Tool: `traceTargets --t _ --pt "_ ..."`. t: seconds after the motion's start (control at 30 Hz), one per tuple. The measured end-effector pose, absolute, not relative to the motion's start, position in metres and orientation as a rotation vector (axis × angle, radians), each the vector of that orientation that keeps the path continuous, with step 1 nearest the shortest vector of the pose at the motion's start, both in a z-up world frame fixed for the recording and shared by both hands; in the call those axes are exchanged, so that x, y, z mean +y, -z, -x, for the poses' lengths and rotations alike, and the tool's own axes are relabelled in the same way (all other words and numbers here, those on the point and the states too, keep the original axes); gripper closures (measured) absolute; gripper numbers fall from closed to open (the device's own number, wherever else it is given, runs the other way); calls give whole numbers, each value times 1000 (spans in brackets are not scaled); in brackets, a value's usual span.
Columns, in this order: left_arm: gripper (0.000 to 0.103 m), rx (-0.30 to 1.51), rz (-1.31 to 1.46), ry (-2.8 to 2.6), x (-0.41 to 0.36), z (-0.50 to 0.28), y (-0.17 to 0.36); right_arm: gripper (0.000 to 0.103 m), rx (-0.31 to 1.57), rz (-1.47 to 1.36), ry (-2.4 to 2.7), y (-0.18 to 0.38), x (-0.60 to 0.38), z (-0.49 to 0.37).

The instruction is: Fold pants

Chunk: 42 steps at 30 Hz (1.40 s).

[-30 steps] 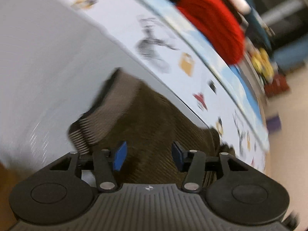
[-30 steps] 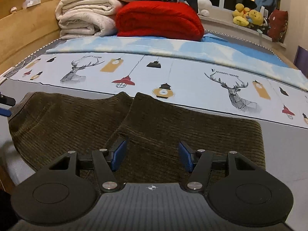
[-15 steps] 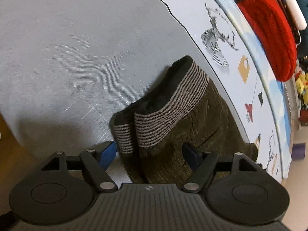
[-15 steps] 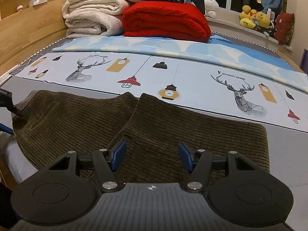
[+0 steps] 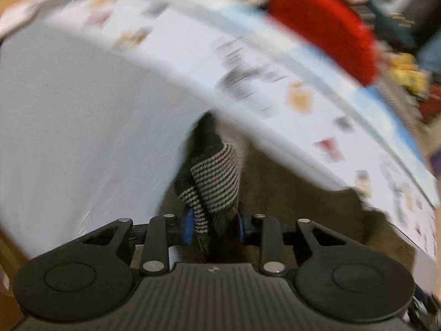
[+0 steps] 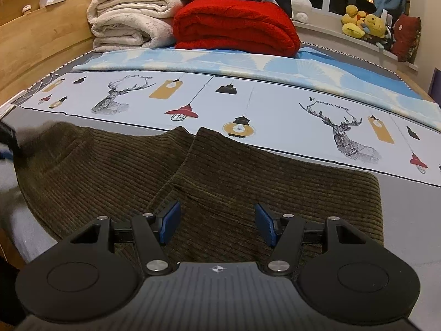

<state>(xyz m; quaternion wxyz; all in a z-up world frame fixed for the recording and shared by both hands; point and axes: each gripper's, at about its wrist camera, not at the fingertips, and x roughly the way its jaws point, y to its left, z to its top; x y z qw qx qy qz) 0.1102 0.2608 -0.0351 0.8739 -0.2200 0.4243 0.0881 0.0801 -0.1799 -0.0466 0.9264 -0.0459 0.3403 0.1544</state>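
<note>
Right wrist view shows the brown corduroy pants (image 6: 226, 182) spread flat across the lower middle of the frame on the grey bed cover (image 6: 408, 201). The right gripper (image 6: 217, 222) hovers over them at the bottom centre, its jaws released and apart with nothing between the blue pads. In the left wrist view, which is blurred, the left gripper (image 5: 213, 224) has just been closing, and its jaws now clench the striped waistband (image 5: 215, 182) at the lower centre. Above the pants lies a pale sheet (image 6: 275, 102) printed with deer heads and lamps; beside the right-hand deer the words "FASHION HOME" can be read. Farther back sit a folded red blanket (image 6: 237, 24) and cream blankets (image 6: 129, 19), with yellow plush toys (image 6: 363, 22) at the upper right.
</note>
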Motion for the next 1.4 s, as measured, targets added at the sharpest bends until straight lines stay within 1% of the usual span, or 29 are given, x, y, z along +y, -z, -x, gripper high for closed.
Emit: traceTargets --t 0.13,0.23,0.37,0.47,0.5,0.53,0.57,0.6,0.67,0.7,0.73,0.77,0.87,0.97,1.03,1.13,1.2,1.3,1.4 --pt "74 740 354 63 210 -99 8 41 693 69 -293 46 -189 -82" --pt "74 678 251 273 163 -94 0 41 688 35 -270 45 -197 -84" --pt "75 648 149 524 100 -83 1 41 682 -19 -264 43 -206 -85" --pt "74 679 119 660 58 -81 12 41 677 -104 -276 41 -214 -86" --pt "73 714 103 687 45 -82 18 41 675 -142 -277 40 -218 -87" --pt "68 751 90 700 33 -84 24 41 667 -177 -274 39 -222 -88" --pt "56 790 87 705 23 -87 30 41 655 -218 -264 37 -227 -88" --pt "53 810 107 712 19 -89 33 40 644 -255 -249 36 -232 -88" --pt "51 799 152 707 20 -91 29 39 634 -323 -211 36 -244 -90" --pt "49 784 171 696 23 -93 27 39 639 -351 -191 37 -250 -91" --pt "44 773 189 681 30 -92 22 38 650 -377 -174 40 -255 -93" --pt "43 770 190 655 37 -94 16 37 669 -403 -163 44 -260 -95" --pt "43 789 83 550 51 -98 4 28 759 -497 -176 58 -269 -104" --pt "43 793 16 504 71 -96 -1 28 868 -601 -239 76 -267 -113" --pt "43 793 38 464 85 -101 3 23 920 -622 -278 83 -260 -115" --pt "43 825 92 392 92 -108 14 19 992 -584 -304 88 -244 -115" --pt "43 807 71 377 87 -111 14 11 1037 -571 -305 93 -236 -117" --pt "43 836 5 367 77 -115 22 6 1089 -550 -288 103 -226 -122" --pt "43 866 -24 361 74 -115 30 5 1088 -516 -283 102 -220 -125"
